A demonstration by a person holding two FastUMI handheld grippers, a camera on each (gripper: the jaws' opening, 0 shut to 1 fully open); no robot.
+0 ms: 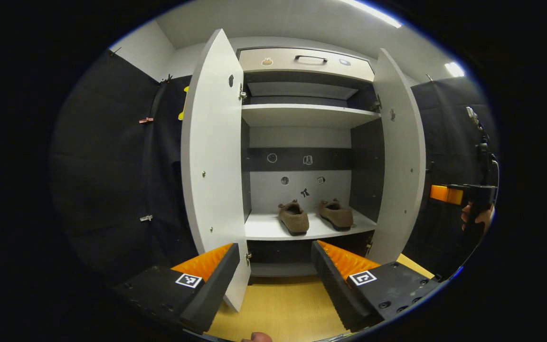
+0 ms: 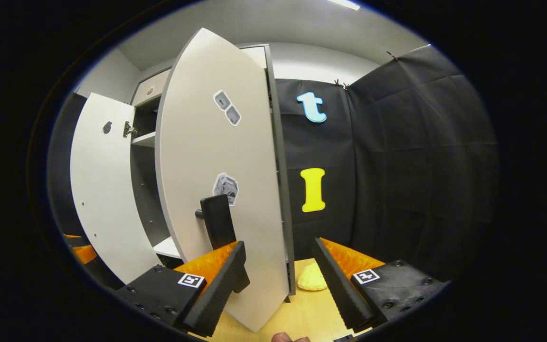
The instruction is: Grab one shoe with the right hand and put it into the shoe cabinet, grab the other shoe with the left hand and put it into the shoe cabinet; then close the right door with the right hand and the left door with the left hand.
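Two brown fuzzy shoes, one (image 1: pixel 294 218) to the left of the other (image 1: pixel 336 213), sit side by side on the lower shelf (image 1: pixel 264 230) of the white shoe cabinet. Both doors stand open: the left door (image 1: pixel 212 166) and the right door (image 1: pixel 399 161). My left gripper (image 1: pixel 273 246) is open and holds nothing, its left finger close to the left door's lower edge. My right gripper (image 2: pixel 279 247) is open in front of the right door's outer face (image 2: pixel 221 156). Its left finger sits just below the black handle (image 2: pixel 216 221), and the door's edge runs between its fingers.
A drawer (image 1: pixel 304 61) tops the cabinet, with an upper shelf (image 1: pixel 302 114) below it. A pale yellow object (image 2: pixel 311 278) lies on the wooden floor (image 1: pixel 283 308) beside the right door. The right gripper (image 1: pixel 444 194), held by a hand, reaches toward that door's outer side.
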